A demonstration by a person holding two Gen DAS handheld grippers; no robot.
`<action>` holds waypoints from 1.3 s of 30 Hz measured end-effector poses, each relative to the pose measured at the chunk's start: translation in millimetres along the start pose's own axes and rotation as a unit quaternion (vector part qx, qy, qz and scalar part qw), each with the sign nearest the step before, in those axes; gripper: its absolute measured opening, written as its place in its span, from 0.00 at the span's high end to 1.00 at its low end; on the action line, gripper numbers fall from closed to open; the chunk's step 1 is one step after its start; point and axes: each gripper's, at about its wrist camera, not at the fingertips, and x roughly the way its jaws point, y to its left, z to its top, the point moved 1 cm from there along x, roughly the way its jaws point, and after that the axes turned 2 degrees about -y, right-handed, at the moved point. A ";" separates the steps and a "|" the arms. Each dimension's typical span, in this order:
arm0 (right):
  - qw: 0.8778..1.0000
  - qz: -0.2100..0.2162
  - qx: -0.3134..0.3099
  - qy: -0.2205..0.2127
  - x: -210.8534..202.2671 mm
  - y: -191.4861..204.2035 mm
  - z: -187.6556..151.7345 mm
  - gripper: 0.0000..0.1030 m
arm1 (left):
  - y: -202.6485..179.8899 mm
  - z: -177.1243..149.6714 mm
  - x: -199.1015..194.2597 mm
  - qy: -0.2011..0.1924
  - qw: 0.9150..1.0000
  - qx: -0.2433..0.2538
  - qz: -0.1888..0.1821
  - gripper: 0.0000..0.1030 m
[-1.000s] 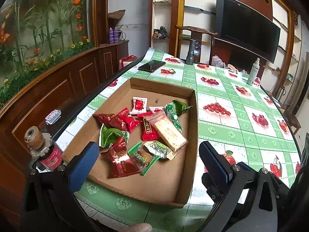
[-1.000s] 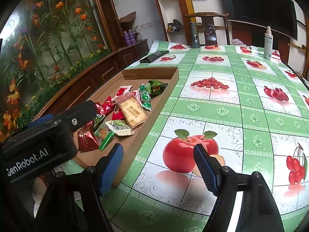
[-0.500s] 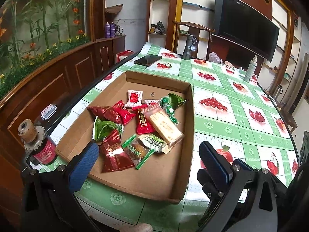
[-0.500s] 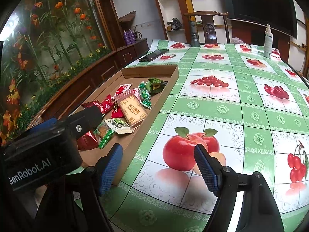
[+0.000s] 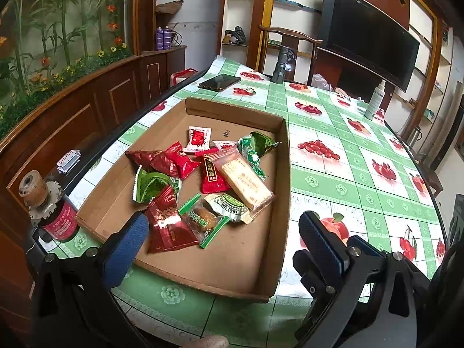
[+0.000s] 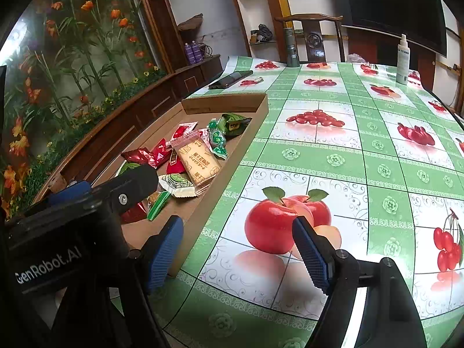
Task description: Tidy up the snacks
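Observation:
A shallow cardboard tray (image 5: pixel 278 191) lies on the fruit-print tablecloth and holds several wrapped snacks: a long biscuit pack (image 5: pixel 245 179), red packets (image 5: pixel 166 226), green packets (image 5: pixel 259 143) and a small cake in clear wrap (image 5: pixel 203 220). My left gripper (image 5: pixel 223 237) is open and empty, hovering over the tray's near end. My right gripper (image 6: pixel 237 249) is open and empty over the tablecloth just right of the tray (image 6: pixel 229 174), with its left finger by the tray's near corner. The biscuit pack also shows in the right wrist view (image 6: pixel 197 159).
A red-labelled bottle (image 5: pixel 52 211) stands at the table's left edge by the tray. A phone (image 5: pixel 220 81), a grey flashlight (image 5: pixel 279 66) and a white spray bottle (image 5: pixel 377 98) stand at the far end. A wooden chair and a TV are behind the table.
The left gripper has drawn back and risen a little, so the tray sits farther off in its view. The right gripper has barely moved. Both stayed open.

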 end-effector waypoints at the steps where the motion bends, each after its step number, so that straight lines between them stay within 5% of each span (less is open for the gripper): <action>1: 1.000 -0.001 0.000 0.000 0.2 0.0 -0.1 0.23 | -0.4 -0.7 0.1 0.001 1.000 0.000 -0.001 0.00; 39: 1.000 -0.002 0.005 0.022 7.6 -1.0 -3.7 0.22 | -0.2 -5.1 5.0 0.019 1.000 -0.010 -0.020 0.00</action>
